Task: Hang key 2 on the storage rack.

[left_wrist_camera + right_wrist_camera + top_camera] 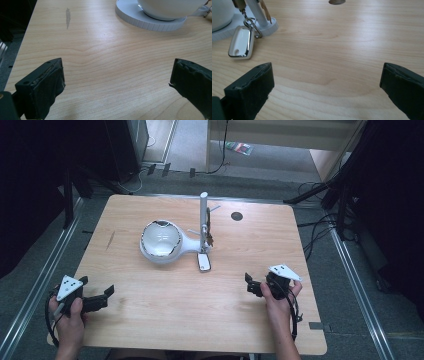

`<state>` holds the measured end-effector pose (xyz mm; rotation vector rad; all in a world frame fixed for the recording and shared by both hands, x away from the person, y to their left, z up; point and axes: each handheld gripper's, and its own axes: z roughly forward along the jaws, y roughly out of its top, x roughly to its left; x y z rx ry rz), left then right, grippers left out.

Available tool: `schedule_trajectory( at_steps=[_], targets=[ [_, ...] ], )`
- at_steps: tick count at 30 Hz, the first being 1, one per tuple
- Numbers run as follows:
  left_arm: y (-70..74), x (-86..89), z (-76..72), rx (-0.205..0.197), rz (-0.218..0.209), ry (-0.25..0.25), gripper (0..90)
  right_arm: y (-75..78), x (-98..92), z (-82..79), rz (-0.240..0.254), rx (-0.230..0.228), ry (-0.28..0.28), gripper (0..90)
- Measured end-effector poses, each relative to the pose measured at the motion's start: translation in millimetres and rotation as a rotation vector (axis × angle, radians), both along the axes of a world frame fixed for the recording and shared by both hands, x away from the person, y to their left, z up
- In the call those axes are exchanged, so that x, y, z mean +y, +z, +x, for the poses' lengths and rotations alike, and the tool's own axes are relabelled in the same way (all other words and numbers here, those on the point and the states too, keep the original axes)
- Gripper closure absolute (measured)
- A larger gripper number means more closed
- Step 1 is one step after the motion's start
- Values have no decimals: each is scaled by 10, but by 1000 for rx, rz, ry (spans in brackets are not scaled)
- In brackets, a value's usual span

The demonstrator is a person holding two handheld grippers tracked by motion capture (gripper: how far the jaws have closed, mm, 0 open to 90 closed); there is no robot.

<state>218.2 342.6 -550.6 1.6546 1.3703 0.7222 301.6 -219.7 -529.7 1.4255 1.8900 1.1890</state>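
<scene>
In the left gripper view the white bowl is cut off by the top edge, so its inside stays hidden there; in the right gripper view the white post is cut off too, and the dark key hanging from it is too blurred to make out. No writing can be read on anything.

In the high view the left gripper rests low at about 8 o'clock on the table, its jaws wide apart with nothing between them. The right gripper sits at about 4 o'clock, jaws spread as wide as they go and empty, aimed toward 10 o'clock. The white key fob lies flat at the post's foot near the table's centre, well apart from both grippers.
</scene>
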Motion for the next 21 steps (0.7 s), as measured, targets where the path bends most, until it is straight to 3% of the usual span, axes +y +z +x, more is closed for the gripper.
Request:
schedule_trajectory(
  at_steps=[21],
  targets=[
    [-1,4,3,2,-9,3,0,-126,-536,-372,3,-14,-84,0]
  ],
)
